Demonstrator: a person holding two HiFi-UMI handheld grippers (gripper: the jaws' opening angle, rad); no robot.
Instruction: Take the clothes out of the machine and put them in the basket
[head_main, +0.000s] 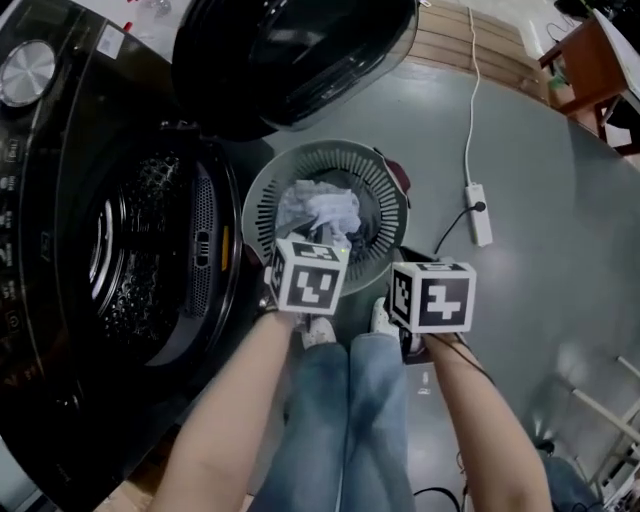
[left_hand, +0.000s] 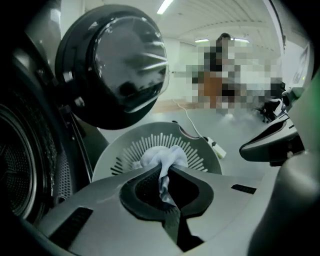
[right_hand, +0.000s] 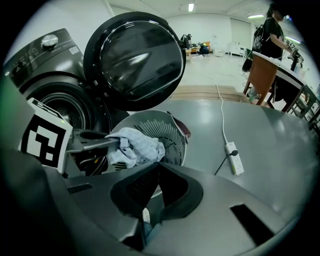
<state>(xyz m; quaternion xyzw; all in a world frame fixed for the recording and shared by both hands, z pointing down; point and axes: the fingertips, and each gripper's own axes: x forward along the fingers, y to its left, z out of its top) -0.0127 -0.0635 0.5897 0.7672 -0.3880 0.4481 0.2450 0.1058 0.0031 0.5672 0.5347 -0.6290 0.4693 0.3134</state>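
The left gripper (left_hand: 167, 172) pinches a pale cloth (left_hand: 161, 157) over the basket (head_main: 256, 205), apparently to drop it in; the right gripper (right_hand: 156, 167) has its jaws together, empty.

No word, brand or number can be read anywhere. Only black-and-white square patterns are shown on the left cube (head_main: 308, 277) and the right cube (head_main: 432, 296). A white sticker (head_main: 110, 40) on the washing machine (head_main: 40, 380), far left, is seen but is too small to be read.
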